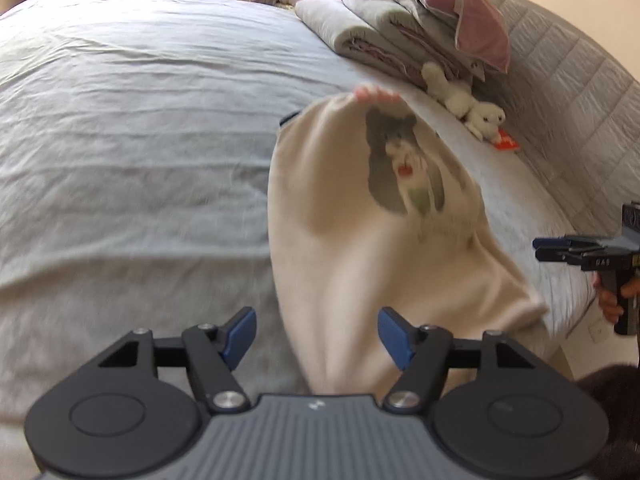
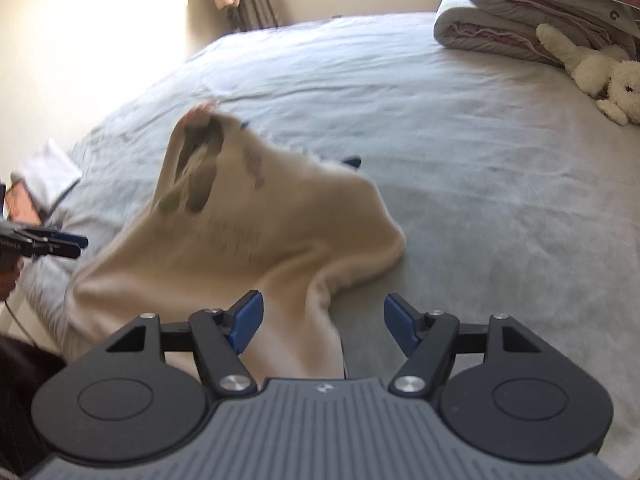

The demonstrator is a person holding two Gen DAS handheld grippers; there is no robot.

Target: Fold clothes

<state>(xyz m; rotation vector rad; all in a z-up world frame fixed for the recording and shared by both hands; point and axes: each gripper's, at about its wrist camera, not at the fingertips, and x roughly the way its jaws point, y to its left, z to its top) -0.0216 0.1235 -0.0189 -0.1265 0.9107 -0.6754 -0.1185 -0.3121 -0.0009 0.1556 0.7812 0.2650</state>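
A cream sweatshirt (image 1: 360, 240) with a grey-and-white dog print (image 1: 404, 168) fills the middle of the left wrist view, bunched and blurred on the pale blue bed sheet (image 1: 120, 140). Its lower part runs down toward the bottom centre of the frame, between the spread blue pads of the left gripper (image 1: 316, 336). The jaws stand wide apart and clamp nothing.

In the right wrist view the same garment lies left of centre, with one narrow part, perhaps a sleeve, reaching down between the parted fingers of the right gripper (image 2: 324, 330), which also grips nothing. In each view the other gripper shows small at the frame edge, and there its jaws look nearly together, so those side glimpses are hard to read.

At the upper right of both frames sit a stack of folded quilts (image 1: 400, 20) and a white plush toy (image 1: 468, 106).

The step seems early: the garment is not yet spread flat. The next move likely calls for each gripper to pinch an edge or corner and draw the cloth out smooth on the sheet before any fold.
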